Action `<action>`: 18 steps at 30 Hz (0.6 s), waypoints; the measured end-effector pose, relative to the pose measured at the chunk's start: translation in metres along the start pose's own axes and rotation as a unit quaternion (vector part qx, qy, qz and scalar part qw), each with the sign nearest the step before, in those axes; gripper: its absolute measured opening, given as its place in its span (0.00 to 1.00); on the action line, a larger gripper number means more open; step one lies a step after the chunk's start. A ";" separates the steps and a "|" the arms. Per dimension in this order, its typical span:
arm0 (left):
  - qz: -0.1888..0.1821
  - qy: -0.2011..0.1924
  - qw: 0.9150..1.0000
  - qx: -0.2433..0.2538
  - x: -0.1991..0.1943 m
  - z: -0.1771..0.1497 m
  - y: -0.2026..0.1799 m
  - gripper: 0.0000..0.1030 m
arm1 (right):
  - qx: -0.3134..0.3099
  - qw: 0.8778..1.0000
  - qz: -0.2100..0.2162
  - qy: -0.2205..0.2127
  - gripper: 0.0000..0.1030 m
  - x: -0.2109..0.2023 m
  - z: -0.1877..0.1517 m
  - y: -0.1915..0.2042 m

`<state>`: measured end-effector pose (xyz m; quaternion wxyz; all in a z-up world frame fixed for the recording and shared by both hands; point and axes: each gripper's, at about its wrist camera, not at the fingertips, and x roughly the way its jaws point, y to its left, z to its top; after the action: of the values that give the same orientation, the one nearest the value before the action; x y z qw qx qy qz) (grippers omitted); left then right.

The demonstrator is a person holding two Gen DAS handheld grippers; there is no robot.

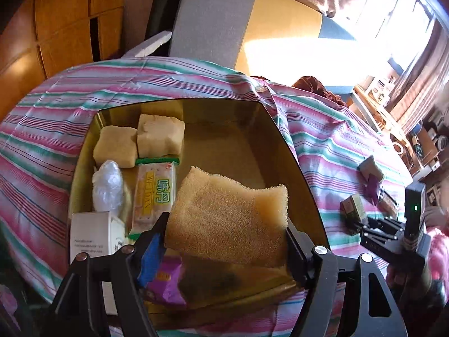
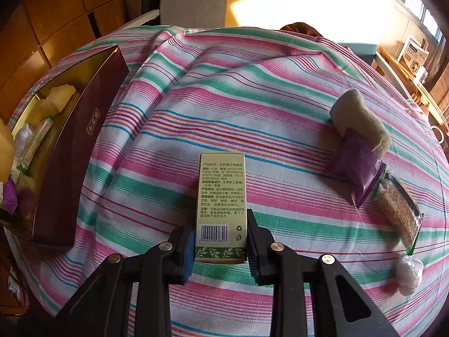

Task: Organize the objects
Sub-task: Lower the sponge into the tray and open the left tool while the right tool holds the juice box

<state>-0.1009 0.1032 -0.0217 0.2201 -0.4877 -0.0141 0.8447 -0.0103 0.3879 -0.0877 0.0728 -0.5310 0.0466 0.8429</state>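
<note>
Left hand-held gripper (image 1: 226, 233) clamps sponge (image 1: 227, 210) above box (image 1: 283, 140); releasing near its right wall risks overhang. Right hand-held gripper (image 2: 220, 241) grips carton (image 2: 221, 205); off-centre hold may slip.

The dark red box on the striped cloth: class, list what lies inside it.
Inside the box: two foam blocks, a plastic bag, a snack packet, a white carton, a purple packet. The sponge covers more.

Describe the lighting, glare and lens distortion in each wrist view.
Left wrist view: sunlight blows out the yellow wall to white by the window; the box's straight edges bow outward. Right wrist view: the same glare patch sits top centre; the striped cloth bulges like a dome, corners vignetted black.
</note>
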 end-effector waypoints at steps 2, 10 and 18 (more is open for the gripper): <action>-0.001 0.008 1.000 -0.007 0.013 0.016 0.002 0.72 | -0.001 1.000 -0.001 0.000 0.29 0.000 0.000 0.000; 0.013 0.030 0.999 -0.020 0.070 0.066 0.009 0.72 | -0.003 1.000 0.000 0.000 0.29 -0.001 0.001 -0.001; 0.046 0.034 0.998 -0.024 0.118 0.095 0.012 0.73 | -0.007 1.000 0.001 0.000 0.29 -0.001 0.002 0.000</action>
<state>-0.2348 0.1564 -0.0713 0.1691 -0.5218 -0.0043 0.8362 -0.0118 0.3881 -0.0859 0.0686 -0.5312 0.0412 0.8435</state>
